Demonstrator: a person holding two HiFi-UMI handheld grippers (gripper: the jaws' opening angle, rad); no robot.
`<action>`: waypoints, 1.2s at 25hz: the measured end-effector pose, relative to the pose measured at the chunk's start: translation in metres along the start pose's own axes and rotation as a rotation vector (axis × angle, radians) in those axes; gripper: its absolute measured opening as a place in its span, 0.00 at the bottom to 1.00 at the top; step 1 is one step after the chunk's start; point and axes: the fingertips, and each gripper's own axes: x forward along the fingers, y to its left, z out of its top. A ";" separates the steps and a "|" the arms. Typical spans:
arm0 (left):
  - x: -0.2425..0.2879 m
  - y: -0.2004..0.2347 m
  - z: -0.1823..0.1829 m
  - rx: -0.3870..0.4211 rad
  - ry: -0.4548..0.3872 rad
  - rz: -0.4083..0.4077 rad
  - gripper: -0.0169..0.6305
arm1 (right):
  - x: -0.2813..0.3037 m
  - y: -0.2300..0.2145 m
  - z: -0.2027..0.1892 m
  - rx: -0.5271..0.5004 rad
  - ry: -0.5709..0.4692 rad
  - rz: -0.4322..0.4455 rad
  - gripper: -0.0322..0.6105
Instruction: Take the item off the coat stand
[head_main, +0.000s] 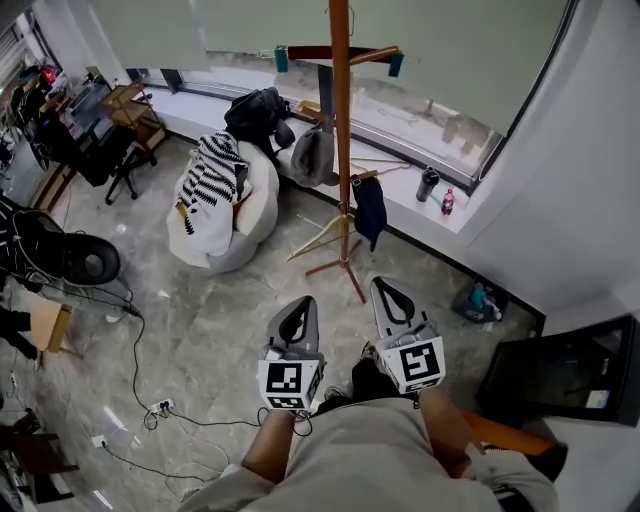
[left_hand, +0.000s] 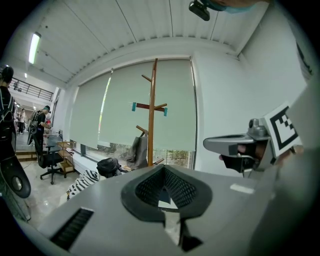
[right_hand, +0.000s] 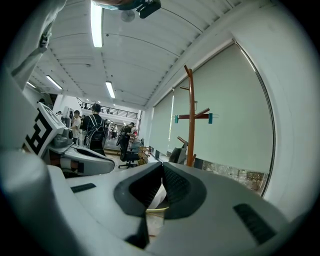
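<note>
My left gripper (head_main: 297, 305) and right gripper (head_main: 388, 285) both have fingers shut and empty, parked low centre because the coat stand (head_main: 341, 150) up top isn't within reach yet.

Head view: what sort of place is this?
Probably an office or lab workspace: an office chair by cluttered desks, a wooden coat stand beside a long blinded window, and a power strip with cables on the tiled floor.
</note>
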 end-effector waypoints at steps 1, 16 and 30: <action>0.008 0.000 0.002 0.002 0.004 0.000 0.04 | 0.005 -0.007 0.001 0.001 -0.005 0.001 0.06; 0.150 -0.016 0.029 -0.003 0.051 0.006 0.04 | 0.068 -0.131 -0.018 0.056 -0.024 0.013 0.06; 0.209 -0.017 -0.003 -0.034 0.145 0.043 0.04 | 0.102 -0.169 -0.078 0.092 0.088 0.079 0.06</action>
